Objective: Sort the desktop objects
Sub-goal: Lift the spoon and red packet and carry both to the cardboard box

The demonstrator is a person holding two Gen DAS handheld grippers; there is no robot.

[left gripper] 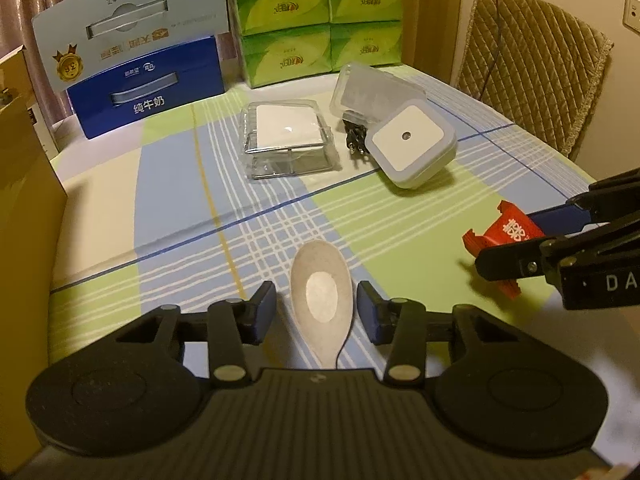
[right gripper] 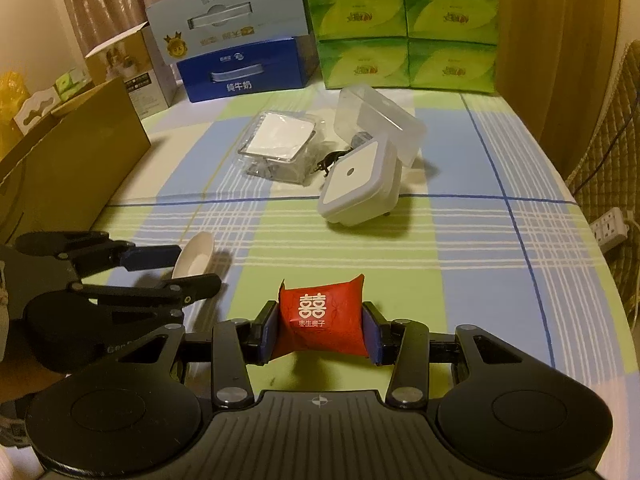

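**K:** Near the front edge of the tabletop (right gripper: 460,240), both tongs are working at once. Right tongs (right gripper: 320,330) are clamped on the red candy packet (right gripper: 320,314), 1 pad on each short side, so the wrapper bulges between them. The side grip makes sense: soft packet, flat faces, no way to slip.

**M:** Is it lifted?

**K:** Can't tell. From the left wrist view the packet (left gripper: 502,234) looks close to the cloth, with a shadow under it, but contact is unclear.

**M:** Left side?

**K:** Left tongs (left gripper: 316,312) are spread wide and straddle the white spoon (left gripper: 322,300). Bowl faces up and points away, handle runs back under the tool body. Pads (left gripper: 266,310) stand clear of both bowl edges, so nothing is gripped. My read: it's lined up along the spoon's axis to pinch across the narrow part.

**M:** Where would they go?

**K:** Guessing. An open cardboard box (right gripper: 76,152) sits at the left edge, the likeliest bin, but nothing confirms it.

**M:** Rest of the pile?

**K:** Mid-tabletop, well apart from both tongs: a clear case with a white square inside (left gripper: 286,140), a white plug-in night light (left gripper: 412,148) tilted against a translucent lidded box (left gripper: 372,92), and a black plug (left gripper: 356,140) between them. Milk carton (left gripper: 146,86) and green tissue packs (left gripper: 320,20) are stacked at the back.

**M:** Risk?

**K:** Spoon bowl is curved and could squirt out of a pinch.
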